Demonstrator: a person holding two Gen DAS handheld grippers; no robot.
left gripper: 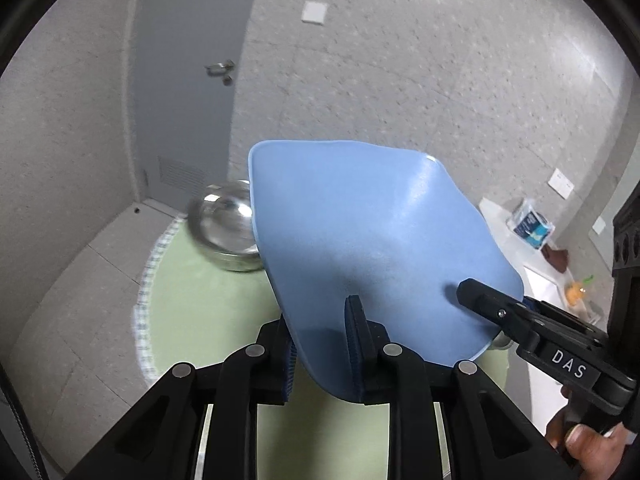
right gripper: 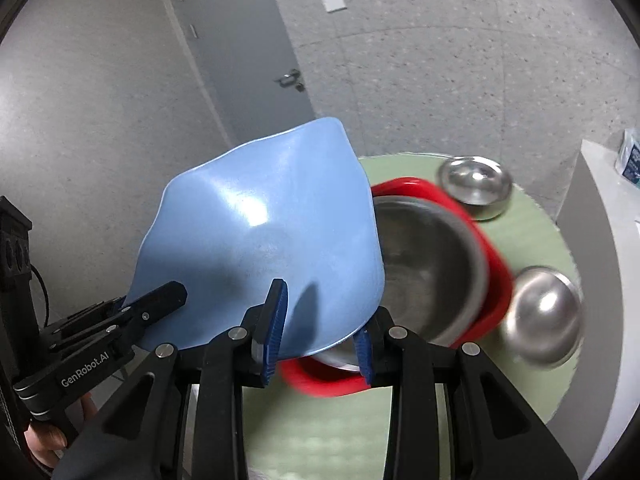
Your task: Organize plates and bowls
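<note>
A blue square plate point(left gripper: 360, 240) hangs tilted above the table, held from two sides. My left gripper point(left gripper: 322, 352) is shut on its near edge, blue pads on either face. My right gripper point(left gripper: 480, 296) grips the plate's right corner in the left wrist view. In the right wrist view the blue plate point(right gripper: 260, 232) sits between my right gripper's point(right gripper: 320, 340) pads, and the left gripper point(right gripper: 168, 296) pinches its left corner. Below lies a red plate point(right gripper: 494, 240) with a large steel bowl point(right gripper: 432, 264) in it.
A round table with a green cloth point(right gripper: 532, 240) carries a small steel bowl point(right gripper: 476, 184) and an upturned steel bowl point(right gripper: 544, 316). Another steel bowl point(left gripper: 224, 224) shows left of the plate. A white counter point(left gripper: 512, 240) with a packet point(left gripper: 532, 224) stands at right, and a grey door point(left gripper: 180, 100) behind.
</note>
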